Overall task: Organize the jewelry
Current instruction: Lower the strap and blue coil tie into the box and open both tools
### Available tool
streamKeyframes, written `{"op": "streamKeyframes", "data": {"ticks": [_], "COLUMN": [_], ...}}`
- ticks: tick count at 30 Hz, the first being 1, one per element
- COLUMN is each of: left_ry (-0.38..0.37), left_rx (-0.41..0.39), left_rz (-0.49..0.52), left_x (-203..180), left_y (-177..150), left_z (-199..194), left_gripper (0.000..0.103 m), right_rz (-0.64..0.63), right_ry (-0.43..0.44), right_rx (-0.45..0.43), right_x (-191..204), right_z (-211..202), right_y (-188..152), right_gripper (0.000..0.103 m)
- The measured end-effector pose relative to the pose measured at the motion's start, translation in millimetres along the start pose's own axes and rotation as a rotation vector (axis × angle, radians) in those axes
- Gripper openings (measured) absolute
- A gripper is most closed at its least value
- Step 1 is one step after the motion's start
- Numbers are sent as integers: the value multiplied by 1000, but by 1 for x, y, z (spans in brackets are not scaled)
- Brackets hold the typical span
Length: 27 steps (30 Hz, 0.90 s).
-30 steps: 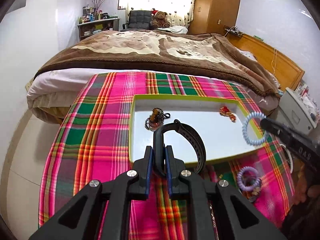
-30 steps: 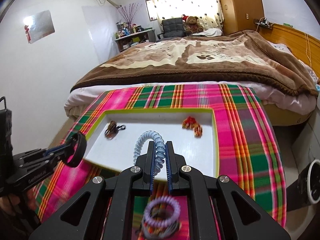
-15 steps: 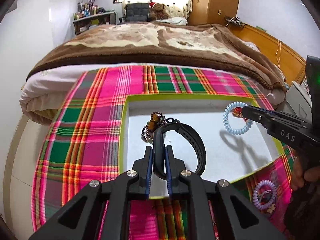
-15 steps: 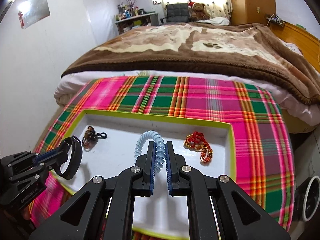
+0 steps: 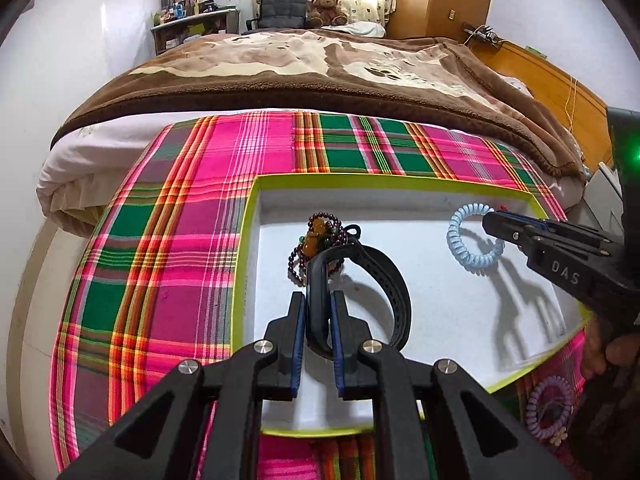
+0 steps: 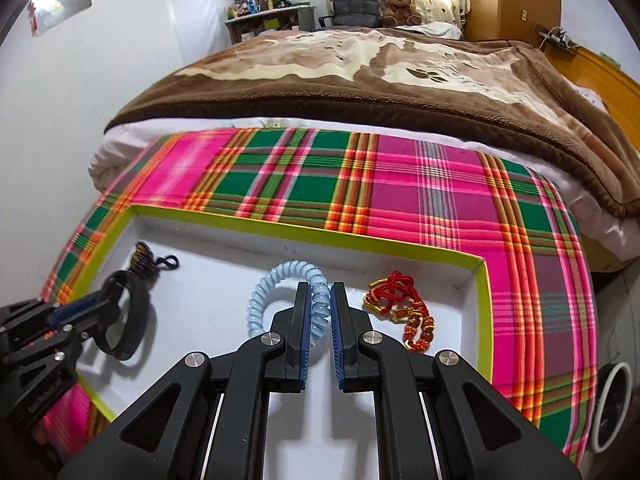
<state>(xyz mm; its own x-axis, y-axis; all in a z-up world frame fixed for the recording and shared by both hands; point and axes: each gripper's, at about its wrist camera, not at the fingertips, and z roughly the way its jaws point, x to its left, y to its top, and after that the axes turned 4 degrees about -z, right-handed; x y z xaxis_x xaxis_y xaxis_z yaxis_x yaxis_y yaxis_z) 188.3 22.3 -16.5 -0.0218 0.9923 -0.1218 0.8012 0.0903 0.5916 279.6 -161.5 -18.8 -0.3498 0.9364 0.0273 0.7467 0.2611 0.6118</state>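
A white tray with a lime-green rim (image 5: 244, 264) (image 6: 304, 232) lies on the plaid cloth. My left gripper (image 5: 317, 300) (image 6: 100, 308) is shut on a black strap bracelet (image 5: 394, 292) (image 6: 136, 320), held just above the tray's left half. A dark beaded bracelet (image 5: 316, 236) (image 6: 144, 258) lies right behind it. My right gripper (image 6: 319, 292) (image 5: 496, 226) is shut on a light blue coil band (image 6: 264, 296) (image 5: 460, 248), low over the tray's middle. A red and gold bead bracelet (image 6: 400, 312) lies in the tray's right corner.
A purple coil band (image 5: 548, 408) with a small charm lies on the pink and green plaid cloth (image 5: 160, 280) outside the tray's near right corner. A bed with a brown blanket (image 6: 360, 80) stands directly behind the table.
Both grippers have moved forward and down over the tray, each still holding its piece. The blue coil band has come from the tray's near edge to above its middle.
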Motion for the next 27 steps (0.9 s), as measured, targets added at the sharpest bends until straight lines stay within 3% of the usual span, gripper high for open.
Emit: {"op": "streamKeyframes", "data": {"ticks": [11, 13, 15, 21, 23, 25, 27], "left_ry": [-9, 2, 2, -3, 2, 2, 4], "left_rx": [15, 14, 9, 8, 0, -4, -9], "left_rz": [-21, -19, -19, -31, -29, -33, -34], "left_x": [4, 4, 3, 5, 5, 5, 5], "left_y": [1, 1, 1, 0, 0, 0, 0], "left_z": [5, 4, 3, 0, -2, -5, -8], "left_gripper": [14, 18, 29, 33, 35, 36, 38], "right_rz": [-21, -25, -25, -19, -18, -14, -8], "right_ry": [-21, -27, -25, -30, -34, -33, -26], "right_rx": [18, 14, 10, -1, -5, -10, -19], "right_x": [1, 2, 3, 4, 5, 5, 5], "right_z": [7, 7, 6, 4, 2, 0, -3], "right_y": [-2, -2, -2, -3, -3, -2, -2], "right_gripper": [10, 10, 10, 16, 21, 38, 39]}}
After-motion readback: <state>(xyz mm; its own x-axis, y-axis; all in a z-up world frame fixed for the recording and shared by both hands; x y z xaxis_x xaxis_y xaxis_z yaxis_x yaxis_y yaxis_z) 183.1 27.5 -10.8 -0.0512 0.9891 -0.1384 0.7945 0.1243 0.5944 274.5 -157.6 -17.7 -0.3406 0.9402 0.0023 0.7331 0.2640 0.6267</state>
